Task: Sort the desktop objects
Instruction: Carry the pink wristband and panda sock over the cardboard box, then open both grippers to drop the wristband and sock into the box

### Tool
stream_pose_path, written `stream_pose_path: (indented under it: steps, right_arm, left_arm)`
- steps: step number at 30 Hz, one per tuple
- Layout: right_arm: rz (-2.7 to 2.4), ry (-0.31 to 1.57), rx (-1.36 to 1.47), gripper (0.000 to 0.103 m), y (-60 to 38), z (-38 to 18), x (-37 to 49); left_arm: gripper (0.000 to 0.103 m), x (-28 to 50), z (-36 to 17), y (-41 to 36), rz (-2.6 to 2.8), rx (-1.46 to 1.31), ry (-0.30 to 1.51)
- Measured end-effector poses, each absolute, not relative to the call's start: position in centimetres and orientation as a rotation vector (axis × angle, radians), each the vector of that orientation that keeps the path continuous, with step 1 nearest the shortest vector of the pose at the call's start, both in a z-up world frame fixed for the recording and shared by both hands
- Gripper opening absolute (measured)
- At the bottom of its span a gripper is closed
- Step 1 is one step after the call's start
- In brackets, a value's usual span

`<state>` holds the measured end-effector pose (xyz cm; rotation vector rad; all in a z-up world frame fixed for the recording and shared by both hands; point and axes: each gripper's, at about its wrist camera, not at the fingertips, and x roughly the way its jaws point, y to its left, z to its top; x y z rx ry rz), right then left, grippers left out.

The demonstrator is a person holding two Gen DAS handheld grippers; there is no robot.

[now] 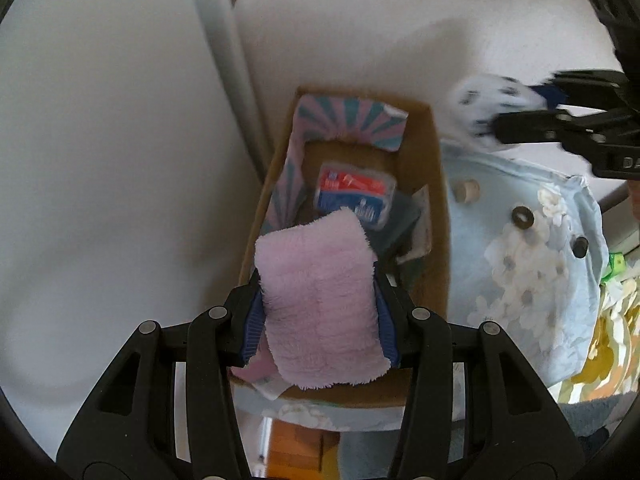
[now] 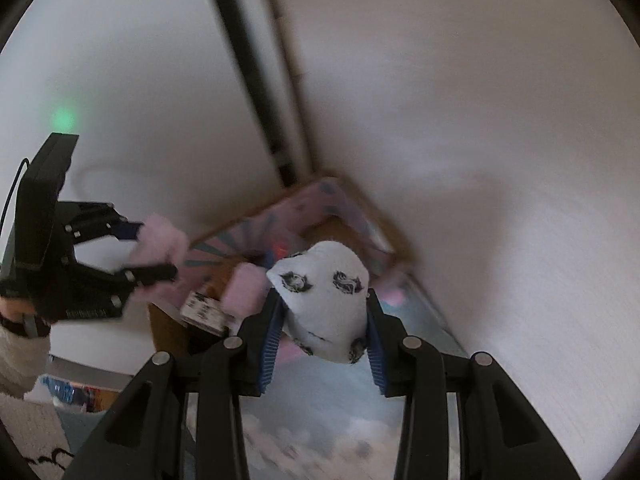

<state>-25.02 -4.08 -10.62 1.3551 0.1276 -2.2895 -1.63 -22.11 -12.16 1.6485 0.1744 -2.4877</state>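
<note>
A folded pink cloth is clamped in the left gripper above the cardboard box, where a packet lies. A white patterned sock is pinched in the right gripper nearby. If both are lowered together, a collision over the narrow box is risked, and either soft piece could be snagged on the rim.

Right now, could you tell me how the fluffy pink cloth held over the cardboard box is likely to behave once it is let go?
The pink cloth looks floppy: it bulges between the left gripper's fingers. Its fluffy pile suggests it is light and unlikely to slip. Released, it would probably slump into the cardboard box rather than roll.
</note>
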Motion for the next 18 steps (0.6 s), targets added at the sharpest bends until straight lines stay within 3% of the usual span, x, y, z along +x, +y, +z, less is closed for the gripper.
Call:
stream_pose_path:
  steps: [15, 16, 17, 18]
  right_arm:
    - [-2.109, 0.128, 1.443, 0.036, -11.8, -16.9, -28.8]
    - [-2.086, 0.102, 1.464, 0.039, -12.1, -17.3, -29.2]
    - [-2.069, 0.080, 1.479, 0.041, -12.3, -17.7, -29.5]
    - [-2.060, 0.066, 1.485, 0.043, -12.3, -17.9, -29.6]
  left_arm:
    - [0.045, -0.4, -18.3, -21.9, -2.477, 1.769, 0.272]
    - [0.047, -0.5, -18.6, -21.6, -2.507, 1.770, 0.272]
    - [0.057, -0.7, -18.4, -21.1, -2.527, 1.779, 0.259]
    - [0.083, -0.7, -18.5, -20.8, -2.530, 1.784, 0.235]
